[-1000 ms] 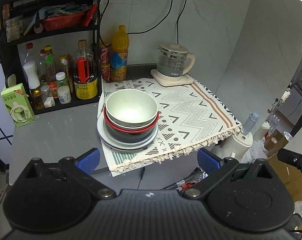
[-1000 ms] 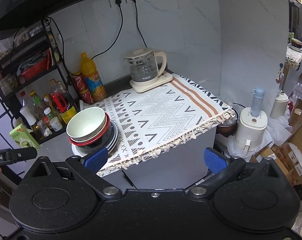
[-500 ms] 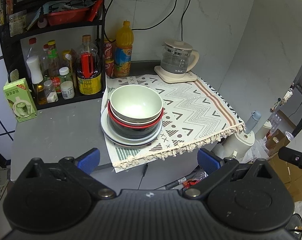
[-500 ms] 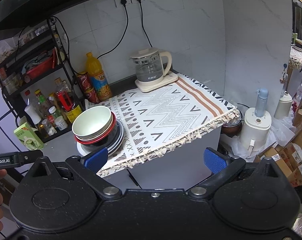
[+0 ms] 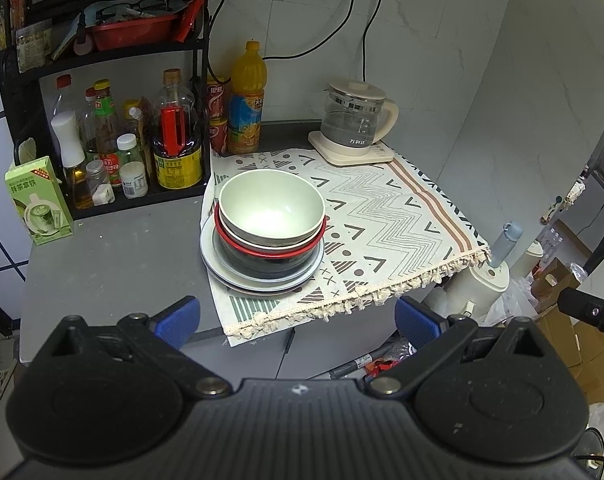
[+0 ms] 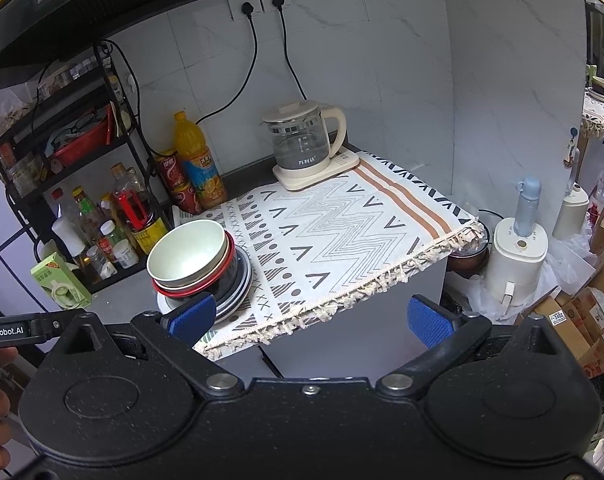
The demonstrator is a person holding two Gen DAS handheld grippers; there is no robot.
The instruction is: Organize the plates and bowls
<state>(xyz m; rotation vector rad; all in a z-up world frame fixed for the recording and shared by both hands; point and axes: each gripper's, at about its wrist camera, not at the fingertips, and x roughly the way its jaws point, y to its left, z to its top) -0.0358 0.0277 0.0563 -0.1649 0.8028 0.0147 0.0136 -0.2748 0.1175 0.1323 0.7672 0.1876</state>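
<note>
- On the left part of the patterned, fringed cloth [image 5: 381, 216] the dishes stand as one pile: a pale green bowl [image 5: 272, 206] nested in a red-rimmed bowl [image 5: 270, 246], that inside a dark bowl [image 5: 268, 264], all on a stack of grey-white plates [image 5: 262, 280].
- From my right wrist view the same pile [image 6: 200, 264] sits near the cloth's front corner, beside the black wire rack of sauce bottles [image 6: 82, 208], well apart from the glass kettle with the cream handle [image 6: 302, 144].
- Over the last second the pile has grown in both views and slid nearer the middle of them; I judge I have brought both tongs closer to it. The dishes themselves have not shifted.
- My left tongs [image 5: 296, 320] are spread wide and empty, blue pads [image 5: 178, 320] well short of the plates.
- My right tongs [image 6: 311, 320] are likewise spread and hold nothing; the left pad [image 6: 192, 316] overlaps the plate edge in the picture, but I cannot tell whether it touches.
- The neat pile fits either dishes gathered up already or a mixed stack awaiting sorting into plates and bowls; I cannot say which.
</note>
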